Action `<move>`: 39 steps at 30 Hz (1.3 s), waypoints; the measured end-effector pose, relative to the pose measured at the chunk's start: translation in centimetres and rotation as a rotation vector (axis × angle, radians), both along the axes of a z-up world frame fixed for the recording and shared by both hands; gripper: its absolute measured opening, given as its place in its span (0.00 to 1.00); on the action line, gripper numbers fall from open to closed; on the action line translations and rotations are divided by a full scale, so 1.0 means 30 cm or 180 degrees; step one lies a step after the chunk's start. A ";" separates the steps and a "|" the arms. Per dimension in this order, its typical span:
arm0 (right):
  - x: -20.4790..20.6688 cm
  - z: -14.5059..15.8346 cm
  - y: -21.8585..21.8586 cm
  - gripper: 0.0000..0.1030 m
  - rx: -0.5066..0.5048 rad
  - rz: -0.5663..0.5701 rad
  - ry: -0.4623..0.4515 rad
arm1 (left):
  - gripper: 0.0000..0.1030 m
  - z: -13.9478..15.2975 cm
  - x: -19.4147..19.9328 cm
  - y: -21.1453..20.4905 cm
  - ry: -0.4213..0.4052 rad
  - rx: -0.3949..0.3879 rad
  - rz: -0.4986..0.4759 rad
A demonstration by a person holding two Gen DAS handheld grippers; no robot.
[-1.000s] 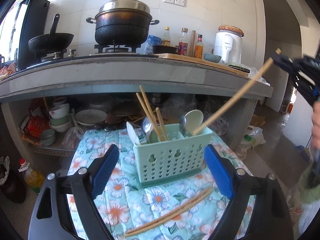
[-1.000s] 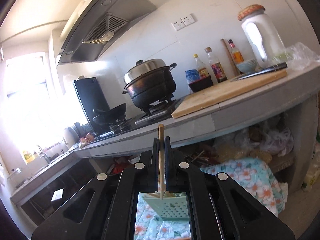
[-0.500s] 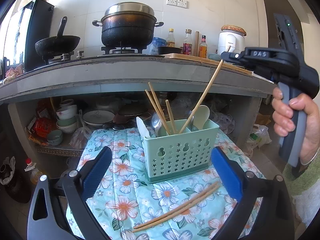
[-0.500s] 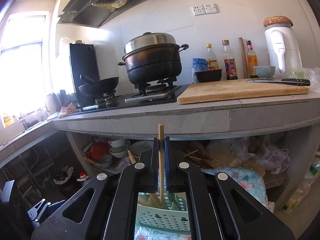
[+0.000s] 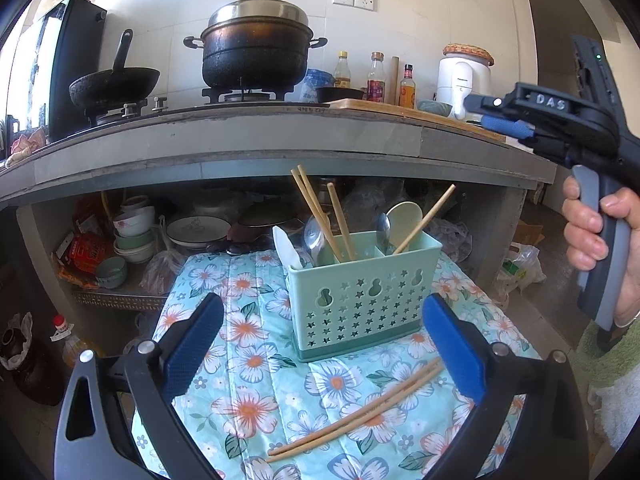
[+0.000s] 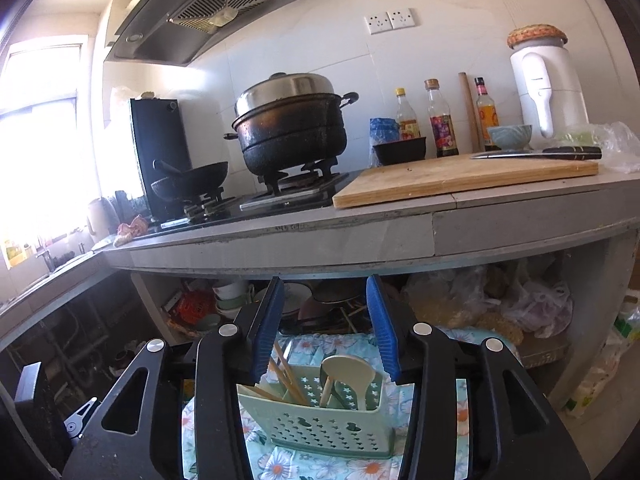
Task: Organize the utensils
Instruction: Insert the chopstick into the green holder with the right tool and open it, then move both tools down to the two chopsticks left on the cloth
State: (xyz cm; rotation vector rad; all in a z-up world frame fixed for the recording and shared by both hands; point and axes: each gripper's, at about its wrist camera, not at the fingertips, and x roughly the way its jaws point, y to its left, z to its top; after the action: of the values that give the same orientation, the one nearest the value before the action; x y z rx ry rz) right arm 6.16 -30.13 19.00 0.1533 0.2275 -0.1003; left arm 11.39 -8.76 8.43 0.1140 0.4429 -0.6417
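Two grippers frame a mint-green utensil caddy [image 5: 362, 296] that stands upright on a floral tablecloth [image 5: 248, 364] in front of a grey stone counter [image 5: 240, 148]. On that counter, behind and above the caddy, sit a big blackened pot [image 5: 256, 56] on the burner, a wok [image 5: 114, 86] to its left, and a wooden cutting board [image 6: 464, 178] with a knife [image 6: 540, 154] to its right. The left gripper [image 5: 320, 344] hovers low in front of the caddy with its blue-padded fingers [image 5: 192, 344] spread wide apart, holding nothing. The right gripper [image 6: 326, 324], held in a hand [image 5: 600, 236], sits above and to the right of the caddy; its fingers [image 6: 382, 324] are parted and empty. Inside the caddy, the left compartment holds three wooden chopsticks [image 5: 320, 216] leaning leftward beside a metal spoon [image 5: 314, 236] and a white spoon [image 5: 288, 246]. The right compartment holds a pale rice paddle [image 5: 404, 222], another metal spoon [image 5: 383, 228], and a single chopstick [image 5: 426, 218] tilted to the right. Just in front of the caddy, a pair of chopsticks [image 5: 356, 412] lies flat on the cloth, touching along their length.
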 end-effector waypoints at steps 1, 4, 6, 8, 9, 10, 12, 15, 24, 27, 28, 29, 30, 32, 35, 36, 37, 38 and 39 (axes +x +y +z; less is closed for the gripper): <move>-0.016 0.005 -0.008 0.41 0.0033 -0.0008 -0.0028 | 0.95 -0.001 -0.001 -0.003 0.0001 0.0007 -0.0002; -0.062 0.012 -0.034 0.44 0.0146 -0.0030 -0.0080 | 0.95 -0.007 -0.002 -0.012 0.0007 0.0045 -0.0016; -0.092 0.008 -0.050 0.49 0.0204 -0.0070 -0.0085 | 0.95 -0.011 -0.002 -0.018 0.0009 0.0075 -0.0018; -0.126 -0.009 -0.065 0.53 0.0282 -0.0127 -0.0061 | 0.95 -0.015 -0.001 -0.026 0.0011 0.0111 -0.0019; -0.141 -0.022 -0.073 0.53 0.0331 -0.0139 -0.0038 | 0.95 -0.018 -0.001 -0.029 0.0012 0.0126 -0.0018; -0.154 -0.038 -0.081 0.54 0.0378 -0.0153 -0.0007 | 0.95 -0.021 -0.002 -0.034 0.0012 0.0152 -0.0012; -0.178 -0.078 -0.094 0.54 0.0471 -0.0187 0.0094 | 0.95 -0.031 -0.002 -0.048 0.0005 0.0240 0.0037; -0.194 -0.159 -0.112 0.54 0.0659 -0.0229 0.0327 | 0.95 -0.052 -0.003 -0.071 -0.0028 0.0423 0.0093; -0.182 -0.429 -0.102 0.58 0.0968 -0.0308 0.1187 | 0.95 -0.148 0.003 -0.131 0.0047 0.0882 0.0173; -0.182 -0.483 -0.090 0.62 0.0987 -0.0286 0.1348 | 0.95 -0.182 0.005 -0.146 0.0098 0.1013 0.0181; -0.181 -0.499 -0.084 0.64 0.0992 -0.0284 0.1405 | 0.95 -0.192 0.006 -0.150 0.0114 0.1041 0.0186; -0.190 -0.512 -0.080 0.65 0.0987 -0.0287 0.1444 | 0.95 -0.203 0.006 -0.153 0.0138 0.1070 0.0191; -0.191 -0.524 -0.074 0.66 0.0977 -0.0294 0.1480 | 0.95 -0.212 0.007 -0.155 0.0162 0.1095 0.0197; -0.194 -0.543 -0.064 0.67 0.0955 -0.0308 0.1546 | 0.95 -0.230 0.005 -0.160 0.0196 0.1138 0.0209; -0.197 -0.572 -0.060 0.68 0.0919 -0.0326 0.1622 | 0.95 -0.250 0.007 -0.167 0.0214 0.1206 0.0230; -0.199 -0.581 -0.059 0.68 0.0914 -0.0330 0.1644 | 0.95 -0.255 0.007 -0.169 0.0216 0.1228 0.0232; -0.199 -0.585 -0.057 0.68 0.0912 -0.0336 0.1663 | 0.95 -0.261 0.008 -0.171 0.0219 0.1249 0.0235; -0.200 -0.591 -0.056 0.68 0.0913 -0.0340 0.1681 | 0.95 -0.264 0.009 -0.174 0.0222 0.1262 0.0235; -0.199 -0.599 -0.056 0.68 0.0916 -0.0345 0.1701 | 0.95 -0.269 0.010 -0.176 0.0225 0.1281 0.0235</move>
State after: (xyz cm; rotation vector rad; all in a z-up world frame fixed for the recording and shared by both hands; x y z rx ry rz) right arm 0.20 -31.81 1.01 0.4259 0.7684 -0.2160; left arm 11.70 -14.04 0.35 0.4558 0.6382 -0.4785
